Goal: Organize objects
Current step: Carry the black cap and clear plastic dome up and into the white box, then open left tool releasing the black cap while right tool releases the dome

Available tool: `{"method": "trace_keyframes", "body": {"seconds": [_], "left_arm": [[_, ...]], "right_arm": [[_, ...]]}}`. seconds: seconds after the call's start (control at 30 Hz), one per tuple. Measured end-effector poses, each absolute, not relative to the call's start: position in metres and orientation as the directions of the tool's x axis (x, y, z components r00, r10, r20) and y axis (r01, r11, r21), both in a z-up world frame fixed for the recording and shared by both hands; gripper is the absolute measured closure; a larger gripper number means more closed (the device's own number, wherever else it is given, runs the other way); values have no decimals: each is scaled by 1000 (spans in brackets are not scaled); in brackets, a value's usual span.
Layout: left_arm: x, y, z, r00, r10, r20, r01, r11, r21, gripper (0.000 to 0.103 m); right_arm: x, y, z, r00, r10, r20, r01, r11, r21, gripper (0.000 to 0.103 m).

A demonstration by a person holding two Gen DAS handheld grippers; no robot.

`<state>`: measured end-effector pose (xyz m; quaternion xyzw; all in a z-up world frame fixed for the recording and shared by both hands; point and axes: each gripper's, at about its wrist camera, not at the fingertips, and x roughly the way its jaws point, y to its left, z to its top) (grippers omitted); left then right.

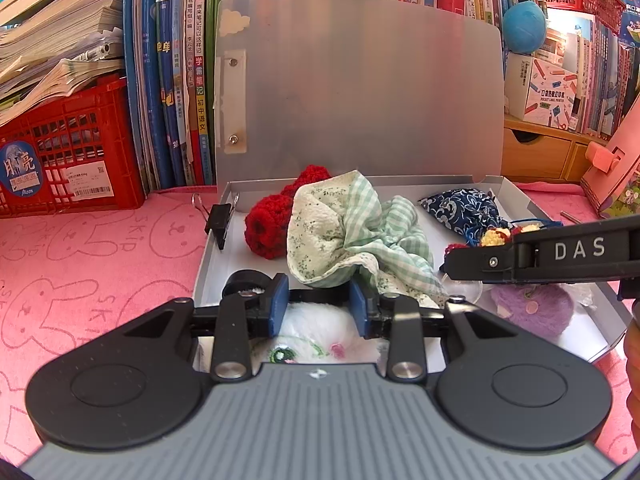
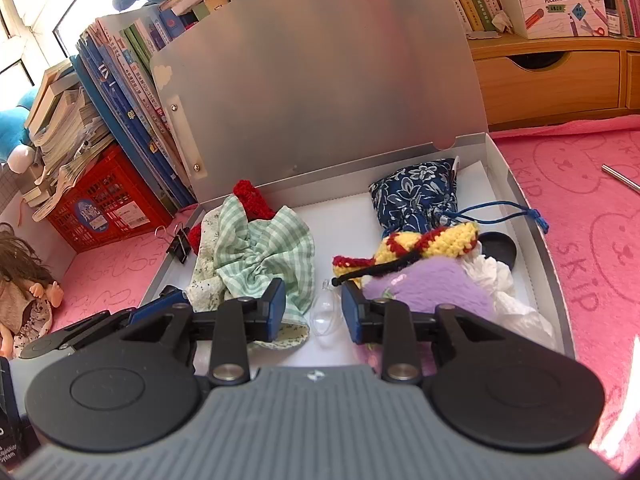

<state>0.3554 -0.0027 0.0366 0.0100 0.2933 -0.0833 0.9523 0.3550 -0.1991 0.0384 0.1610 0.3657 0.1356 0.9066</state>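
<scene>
An open grey box (image 1: 208,256) (image 2: 536,236) with its lid up holds a green checked cloth (image 1: 352,228) (image 2: 260,256), a red crochet piece (image 1: 268,220) (image 2: 252,196), a blue floral pouch (image 1: 464,208) (image 2: 416,196), a yellow-and-red crochet toy (image 2: 424,244), a purple plush (image 1: 532,308) (image 2: 432,288) and a white plush (image 1: 316,328). My left gripper (image 1: 319,306) is open over the white plush at the box's front. My right gripper (image 2: 313,306) is open above a clear plastic piece (image 2: 326,316), between the cloth and the purple plush.
A black binder clip (image 1: 218,220) (image 2: 180,242) sits on the box's left wall. A red crate (image 1: 68,152) with papers, upright books (image 1: 172,72) and a wooden drawer unit (image 2: 552,76) stand behind. A doll (image 2: 24,296) lies at the left on the pink mat (image 1: 100,260).
</scene>
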Motion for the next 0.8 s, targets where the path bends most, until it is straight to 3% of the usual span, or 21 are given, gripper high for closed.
{"method": "trace_keyframes", "body": {"seconds": [0.37,0.8], "left_arm": [[347,-5,39,817,-162,-554,169,985,-40,56],[336,-9,49,817,-166,-552,180,983,-28,40]], "right_arm": [[348,-200,45,705,355,-613,-138,918,372,53],[335,-204,60,724,336,-603,-146,929,341,44]]}}
